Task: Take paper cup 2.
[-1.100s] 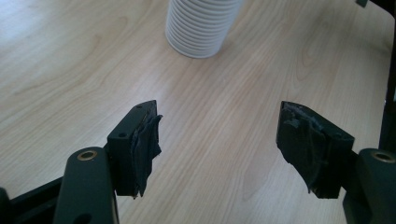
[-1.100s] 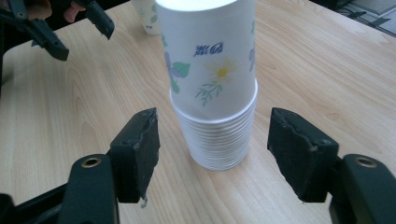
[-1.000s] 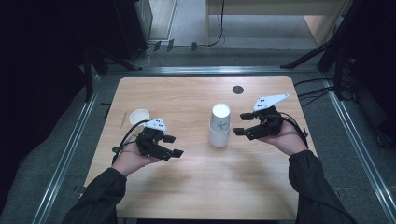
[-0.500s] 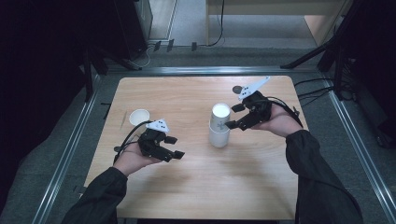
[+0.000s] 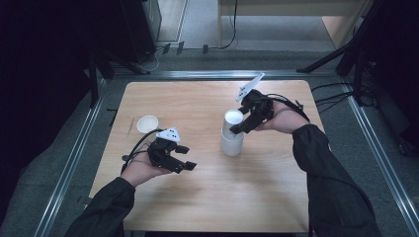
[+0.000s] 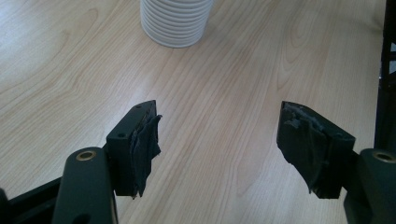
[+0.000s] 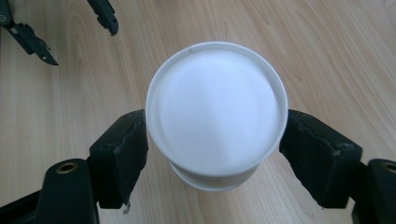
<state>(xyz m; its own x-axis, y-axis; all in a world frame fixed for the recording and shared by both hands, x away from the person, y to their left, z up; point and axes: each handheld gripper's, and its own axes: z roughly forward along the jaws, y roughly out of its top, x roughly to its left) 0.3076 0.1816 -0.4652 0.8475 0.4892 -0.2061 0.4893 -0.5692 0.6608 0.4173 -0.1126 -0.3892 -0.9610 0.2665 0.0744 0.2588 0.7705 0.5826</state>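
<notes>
Right tongs [image 7: 212, 154] apart, straddling top cup [image 7: 215, 116] of stack [image 5: 231, 139], pads seemingly touching. Close gently, lift straight. Left tongs [image 6: 219, 140] apart, idle over table [image 5: 197, 103].

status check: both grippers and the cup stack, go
Right gripper open, jaws either side of the top cup on the cup stack. Left gripper open, idle over table. Single cup apart, nothing blocking.
</notes>
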